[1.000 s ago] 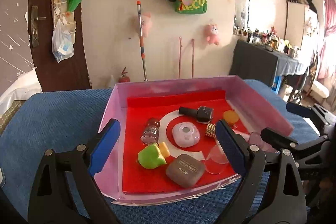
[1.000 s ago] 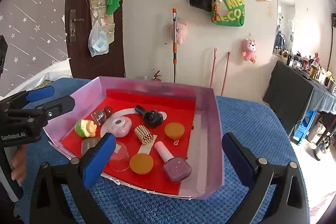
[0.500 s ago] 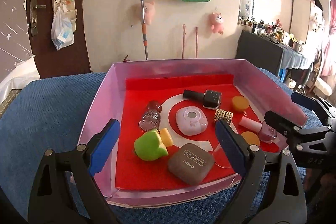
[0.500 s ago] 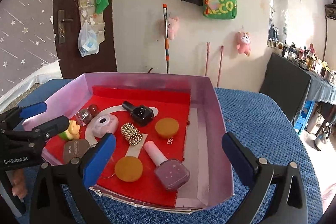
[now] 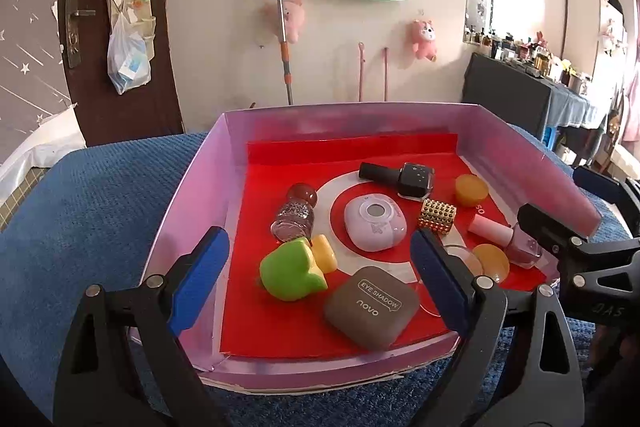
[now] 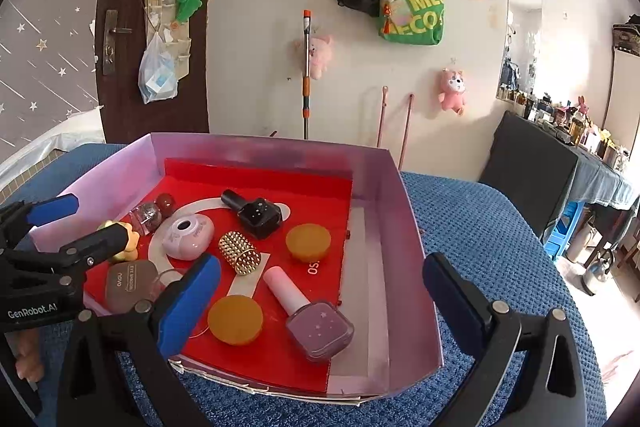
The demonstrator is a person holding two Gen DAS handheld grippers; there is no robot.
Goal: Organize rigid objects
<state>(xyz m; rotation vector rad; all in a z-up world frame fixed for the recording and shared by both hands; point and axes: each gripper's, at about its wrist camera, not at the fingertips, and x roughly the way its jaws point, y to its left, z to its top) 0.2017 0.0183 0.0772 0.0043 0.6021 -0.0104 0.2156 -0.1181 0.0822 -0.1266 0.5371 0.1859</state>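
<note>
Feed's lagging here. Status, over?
Left gripper and right gripper open, empty. Items loose in pink tray. Nothing blocking.

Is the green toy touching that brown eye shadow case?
Apart. The left wrist view shows a strip of red floor between the green toy and the eye shadow case.

the brown compact [image 5: 371, 307] reads "eye shadow novo"; the left gripper [image 6: 30, 309] body reads "genrobot.ai".

Box [image 5: 192, 187] sitting on the cloth-covered table [image 5: 100, 211], eye shadow case [image 5: 372, 307] lying at its near edge, toy [image 5: 294, 271] lying just left of it, round case [image 5: 374, 223] sitting behind — two nail polish bottles [image 6: 252, 213] [image 6: 308, 315] lying further right.
</note>
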